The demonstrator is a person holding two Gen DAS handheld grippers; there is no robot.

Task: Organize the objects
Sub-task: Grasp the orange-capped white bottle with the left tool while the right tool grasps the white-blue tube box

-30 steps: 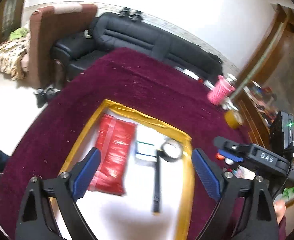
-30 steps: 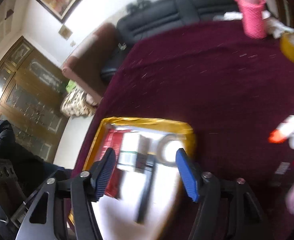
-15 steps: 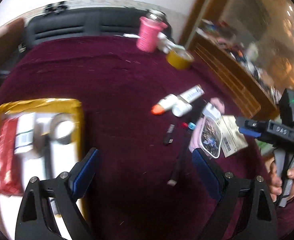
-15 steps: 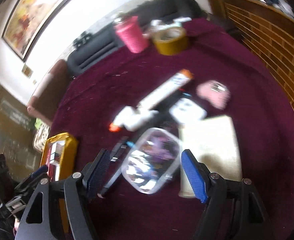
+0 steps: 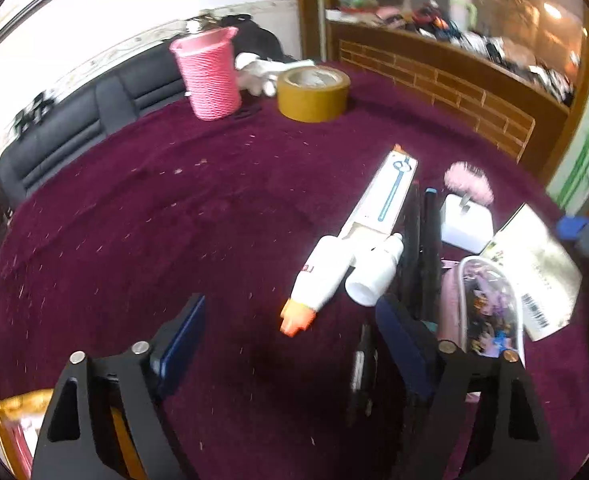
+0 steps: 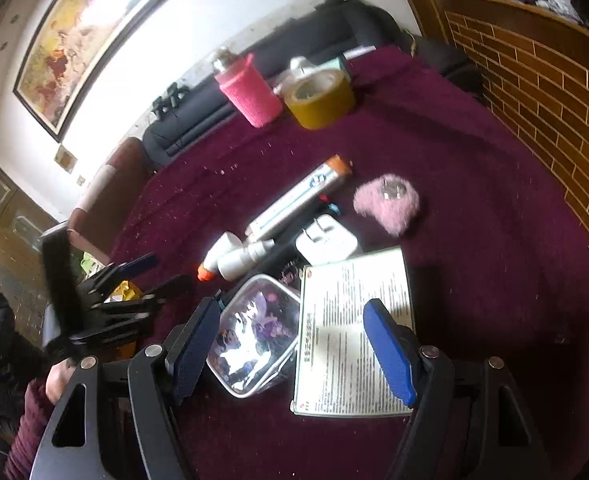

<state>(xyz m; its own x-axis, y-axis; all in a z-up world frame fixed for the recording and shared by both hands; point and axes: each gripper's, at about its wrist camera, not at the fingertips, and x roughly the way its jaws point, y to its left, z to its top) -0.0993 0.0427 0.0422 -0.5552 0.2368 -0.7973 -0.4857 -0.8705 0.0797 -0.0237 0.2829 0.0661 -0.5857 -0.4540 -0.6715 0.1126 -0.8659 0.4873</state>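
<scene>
My left gripper (image 5: 290, 340) hovers over the maroon table (image 5: 134, 220). Its jaws are closing, with only the orange cap of a white glue bottle (image 5: 318, 276) lying between them, untouched. A small white bottle (image 5: 374, 276), a long white box (image 5: 386, 196) and black pens (image 5: 426, 240) lie beside it. My right gripper (image 6: 290, 348) stands open above a clear printed pouch (image 6: 254, 336) and a paper leaflet (image 6: 354, 328), gripping neither. In the right wrist view the left gripper (image 6: 162, 274) is at the left, near the glue bottle (image 6: 218, 254).
A pink cup (image 5: 210, 72) and a brown tape roll (image 5: 312, 94) stand at the table's far side. A pink fluffy item (image 6: 388, 202) and a white plug (image 6: 326, 240) lie past the leaflet. The yellow-rimmed tray (image 5: 14, 408) is at lower left. A brick-patterned counter (image 6: 554, 92) borders the right.
Both grippers swung from above the yellow tray to the loose items on the right. The left gripper's jaws have narrowed. The right gripper has stayed over the pouch for the last half second.
</scene>
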